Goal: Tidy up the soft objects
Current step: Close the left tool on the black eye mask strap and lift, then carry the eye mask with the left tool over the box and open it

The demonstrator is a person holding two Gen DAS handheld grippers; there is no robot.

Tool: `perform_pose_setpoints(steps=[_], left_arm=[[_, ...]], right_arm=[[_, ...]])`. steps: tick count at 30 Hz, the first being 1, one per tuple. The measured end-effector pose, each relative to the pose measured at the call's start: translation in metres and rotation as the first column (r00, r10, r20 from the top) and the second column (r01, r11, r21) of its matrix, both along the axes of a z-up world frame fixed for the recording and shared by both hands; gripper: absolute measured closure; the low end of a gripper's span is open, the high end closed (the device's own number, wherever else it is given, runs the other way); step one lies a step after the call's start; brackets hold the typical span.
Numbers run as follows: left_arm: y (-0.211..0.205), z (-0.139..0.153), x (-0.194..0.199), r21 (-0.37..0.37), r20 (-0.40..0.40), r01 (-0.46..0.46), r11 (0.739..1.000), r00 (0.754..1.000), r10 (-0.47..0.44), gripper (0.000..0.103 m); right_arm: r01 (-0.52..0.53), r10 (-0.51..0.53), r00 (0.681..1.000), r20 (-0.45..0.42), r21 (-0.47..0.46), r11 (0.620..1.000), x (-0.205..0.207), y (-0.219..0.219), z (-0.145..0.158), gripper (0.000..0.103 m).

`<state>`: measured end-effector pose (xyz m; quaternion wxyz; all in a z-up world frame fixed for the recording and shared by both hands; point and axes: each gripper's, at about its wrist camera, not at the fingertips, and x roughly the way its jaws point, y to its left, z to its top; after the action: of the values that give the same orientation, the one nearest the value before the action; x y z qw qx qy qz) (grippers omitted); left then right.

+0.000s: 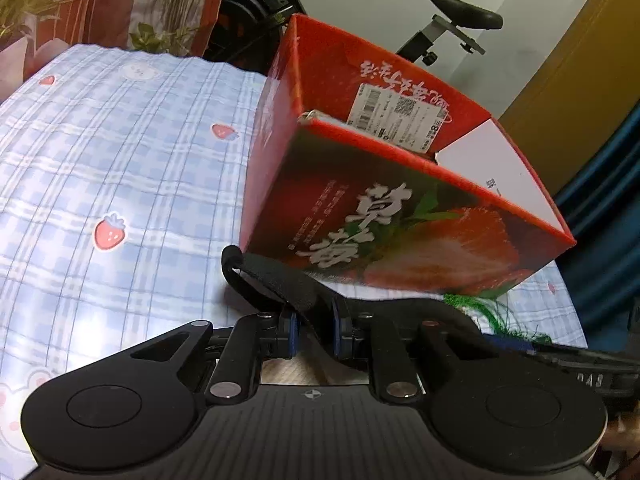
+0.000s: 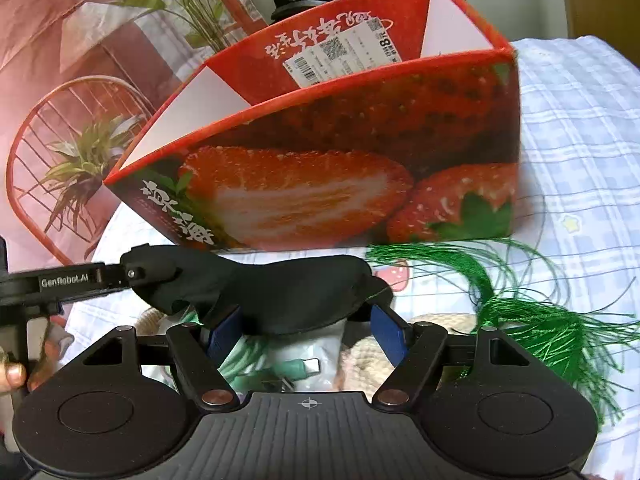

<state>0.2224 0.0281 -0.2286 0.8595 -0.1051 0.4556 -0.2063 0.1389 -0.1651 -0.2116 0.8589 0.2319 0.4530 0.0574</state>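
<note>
Left gripper point(image 1: 313, 334) closest to lens in the left wrist view, jaws clenched on one end of a black eye mask point(image 1: 280, 280), fabric pinched between the blue pads; strap loop sticks out to the upper left over the checked sheet point(image 1: 120, 152). In the right wrist view the right gripper point(image 2: 306, 334) has its jaws spread wide, the same mask's broad body point(image 2: 280, 292) lying across between the pads; cannot tell if the pads actually press it. The left tool enters that view from the left edge, clamped on the mask's far end, so the mask hangs stretched between both tools, just in front of the box. Under the right gripper: a beige knitted item point(image 2: 372, 356), partly hidden, and a white cable with a plug point(image 2: 308, 368). Green tassel threads point(image 2: 532, 312) spread to the right on the sheet. Behind it all the red strawberry box point(image 2: 340, 152) stands open-topped on the bed, shipping label inside its back wall. Exercise bike saddle point(image 1: 466, 10) beyond the box.
</note>
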Motion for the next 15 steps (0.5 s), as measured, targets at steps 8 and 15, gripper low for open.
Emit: perform_pose_setpoints(steps=[8,15], left_arm=[[0.010,-0.009,-0.005,-0.008,-0.023,-0.006,1.000,1.000,0.006,0.086],[0.002,0.015,-0.015,0.013,0.070,0.009,1.000,0.997,-0.010,0.087]], right_arm=[[0.020,-0.020,1.000,-0.011,0.017,1.000,0.022,0.002,-0.011,0.047],[-0.019,0.023,0.997,0.072,-0.064,0.998,0.021,0.015,0.014,0.078]])
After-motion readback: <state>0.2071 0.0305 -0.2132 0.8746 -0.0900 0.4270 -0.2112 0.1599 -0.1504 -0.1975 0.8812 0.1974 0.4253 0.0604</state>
